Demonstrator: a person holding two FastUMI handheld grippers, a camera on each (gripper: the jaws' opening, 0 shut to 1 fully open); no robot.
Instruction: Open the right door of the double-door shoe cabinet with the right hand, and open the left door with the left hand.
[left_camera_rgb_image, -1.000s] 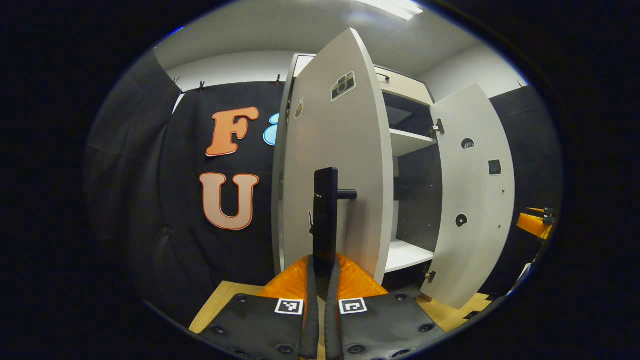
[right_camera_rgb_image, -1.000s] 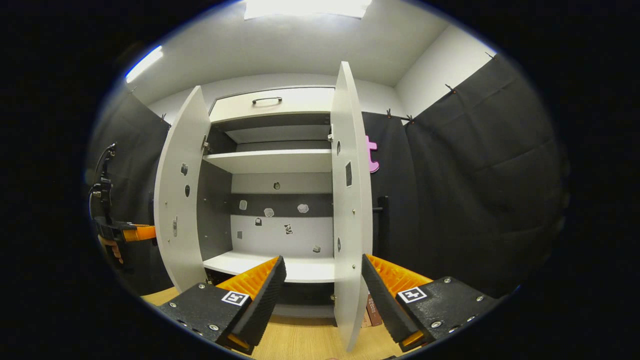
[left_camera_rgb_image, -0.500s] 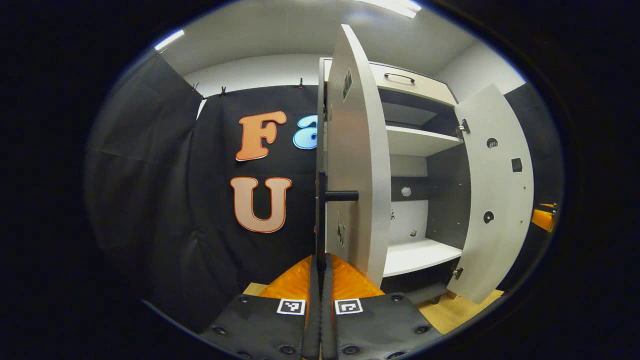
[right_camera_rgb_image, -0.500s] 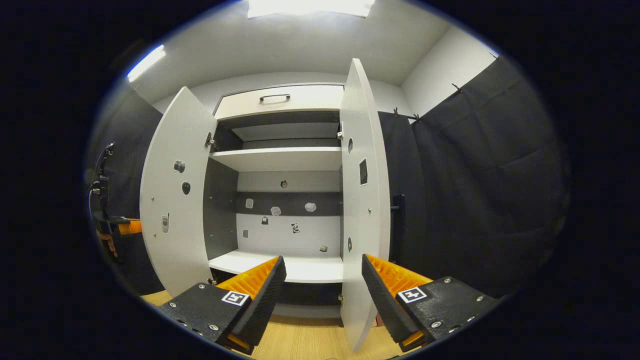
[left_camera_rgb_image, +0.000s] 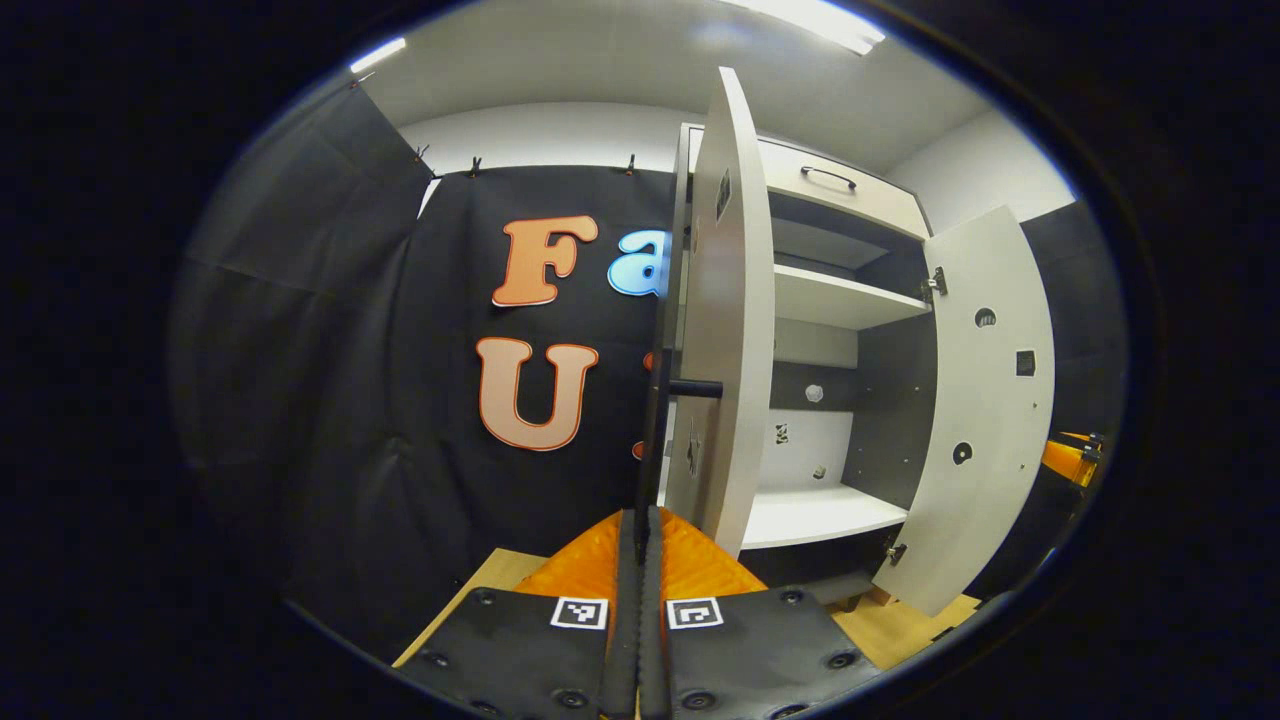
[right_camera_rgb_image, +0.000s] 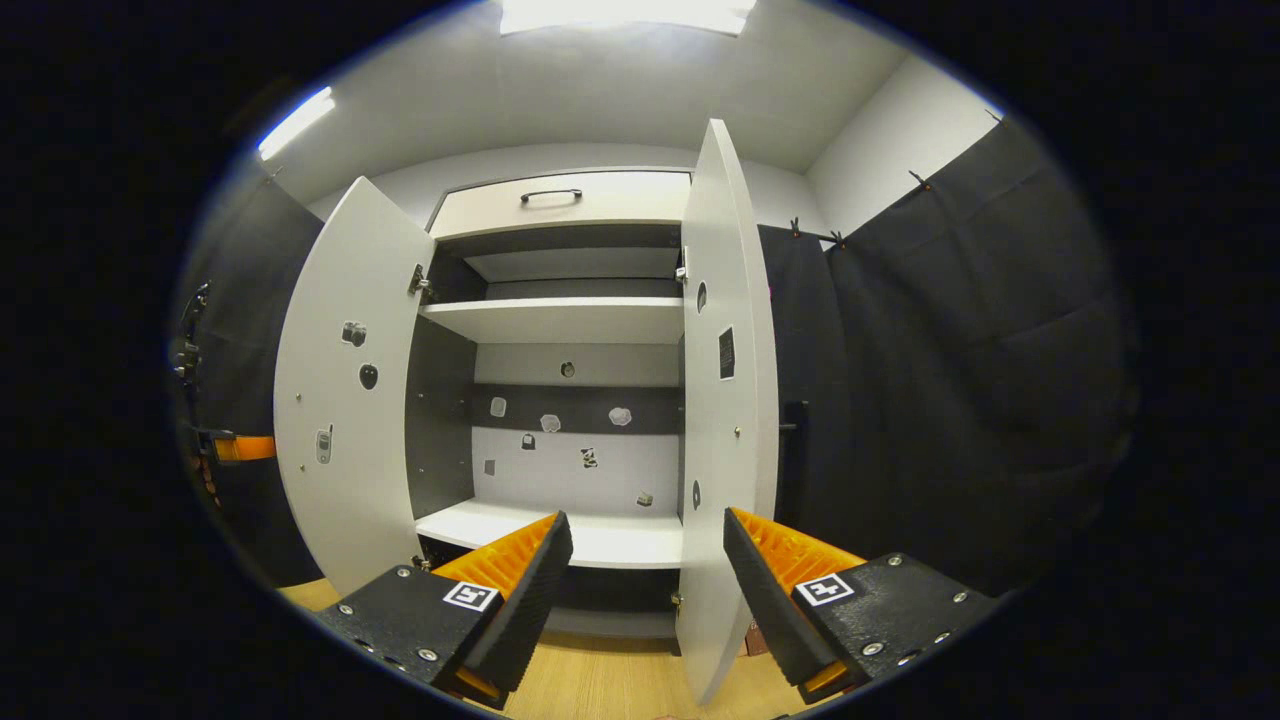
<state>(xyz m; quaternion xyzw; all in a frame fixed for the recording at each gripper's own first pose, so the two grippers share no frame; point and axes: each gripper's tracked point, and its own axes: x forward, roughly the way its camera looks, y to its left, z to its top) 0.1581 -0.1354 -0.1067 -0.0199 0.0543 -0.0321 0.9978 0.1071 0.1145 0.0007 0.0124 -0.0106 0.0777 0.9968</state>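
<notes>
The white shoe cabinet (right_camera_rgb_image: 560, 320) stands with both doors swung out. In the left gripper view my left gripper (left_camera_rgb_image: 638, 545) is shut on the black vertical handle (left_camera_rgb_image: 655, 420) of the left door (left_camera_rgb_image: 725, 330), which I see nearly edge-on. The right door (left_camera_rgb_image: 985, 420) hangs wide open farther right. In the right gripper view my right gripper (right_camera_rgb_image: 645, 575) is open and holds nothing. The right door (right_camera_rgb_image: 725, 420) stands edge-on just ahead, in line with the gap between its fingers and apart from them. That door's black handle (right_camera_rgb_image: 797, 440) is on its far side. The left door (right_camera_rgb_image: 340, 420) shows its inner face.
Inside are a shelf, a dark back band and a white bottom board (right_camera_rgb_image: 600, 540). A drawer (right_camera_rgb_image: 560, 205) with a black pull tops the cabinet. Black cloth walls close in on both sides. The floor (right_camera_rgb_image: 600, 685) is light wood. The left gripper (right_camera_rgb_image: 240, 447) shows beyond the left door.
The left door has swung farther open with my left gripper shut on its handle. The right door has opened slightly wider. My right gripper stays open in about the same place.
</notes>
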